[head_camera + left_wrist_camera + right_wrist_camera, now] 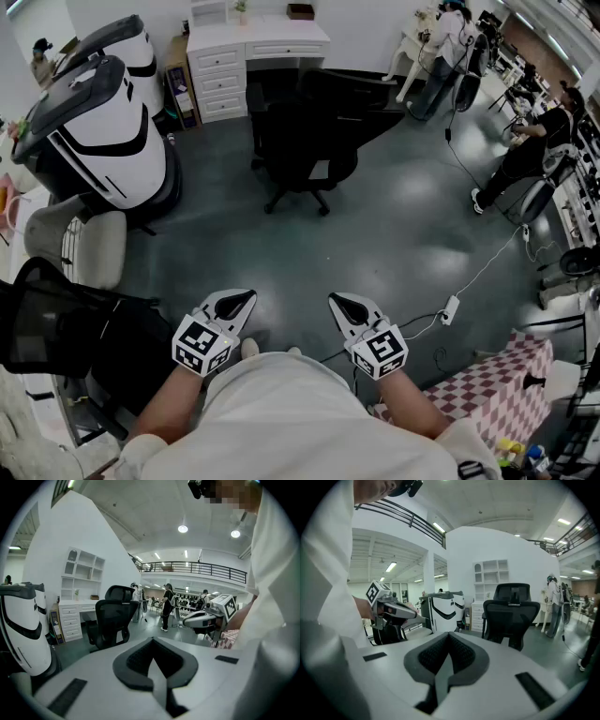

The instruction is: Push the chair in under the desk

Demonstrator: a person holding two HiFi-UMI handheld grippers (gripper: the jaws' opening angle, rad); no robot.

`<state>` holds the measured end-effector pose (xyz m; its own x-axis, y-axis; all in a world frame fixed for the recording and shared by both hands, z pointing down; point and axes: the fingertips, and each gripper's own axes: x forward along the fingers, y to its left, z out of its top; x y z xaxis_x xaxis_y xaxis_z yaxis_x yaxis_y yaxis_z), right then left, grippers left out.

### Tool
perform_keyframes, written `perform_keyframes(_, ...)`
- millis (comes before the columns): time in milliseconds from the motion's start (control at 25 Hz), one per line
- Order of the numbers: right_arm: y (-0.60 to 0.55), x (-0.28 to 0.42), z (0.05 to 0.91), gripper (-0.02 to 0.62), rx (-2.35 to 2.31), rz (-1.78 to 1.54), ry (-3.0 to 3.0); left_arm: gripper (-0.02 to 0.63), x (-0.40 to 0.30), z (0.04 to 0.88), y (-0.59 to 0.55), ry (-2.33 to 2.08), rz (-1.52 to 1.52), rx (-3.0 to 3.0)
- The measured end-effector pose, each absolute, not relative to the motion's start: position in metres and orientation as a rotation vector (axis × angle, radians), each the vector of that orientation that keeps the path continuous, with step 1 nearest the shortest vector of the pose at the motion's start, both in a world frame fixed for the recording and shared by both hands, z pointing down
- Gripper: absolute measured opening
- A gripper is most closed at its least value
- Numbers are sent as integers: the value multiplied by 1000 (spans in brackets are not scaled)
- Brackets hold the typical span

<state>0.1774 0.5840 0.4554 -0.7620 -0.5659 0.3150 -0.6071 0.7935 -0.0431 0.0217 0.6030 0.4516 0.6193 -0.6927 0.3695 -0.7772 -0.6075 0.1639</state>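
Observation:
A black office chair (305, 141) stands on the grey floor, a short way out from the white desk (258, 47) against the far wall. The chair's back faces me; it shows too in the left gripper view (112, 620) and the right gripper view (511, 613). Both grippers are held low in front of my body, well short of the chair. My left gripper (242, 298) is shut and holds nothing. My right gripper (337, 300) is likewise shut and empty. Each gripper sees the other: right gripper (185, 619), left gripper (423, 618).
A large white-and-black machine (98, 131) stands at the left, with a beige chair (84, 246) and a black mesh chair (56, 323) nearer me. A cable and power strip (450, 309) lie on the floor at right. A checkered cloth (497, 384) and people (525, 150) are at right.

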Motion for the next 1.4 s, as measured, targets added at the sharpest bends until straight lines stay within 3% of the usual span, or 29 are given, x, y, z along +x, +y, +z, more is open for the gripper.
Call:
perform_keyframes(600,588,216,455,3,917,196,-2735,-5,53,450,609,-1243,404,2542)
perform_keyframes(640,587,219,453,4,921,184,-2742,21,53,448,608,-1255,405,2542)
perform_keyframes(720,583,226,450,75,937,165,-2748,138,54,447,603,-1273,404,2530)
perform_keyframes(840,577,238,452,153,969,161,-2751,148,56,446,598,-1309,396,2510)
perform_keyframes(1400,527,262,468,172,1062,211,-2688,153,45,449,559,-1355,370,2479)
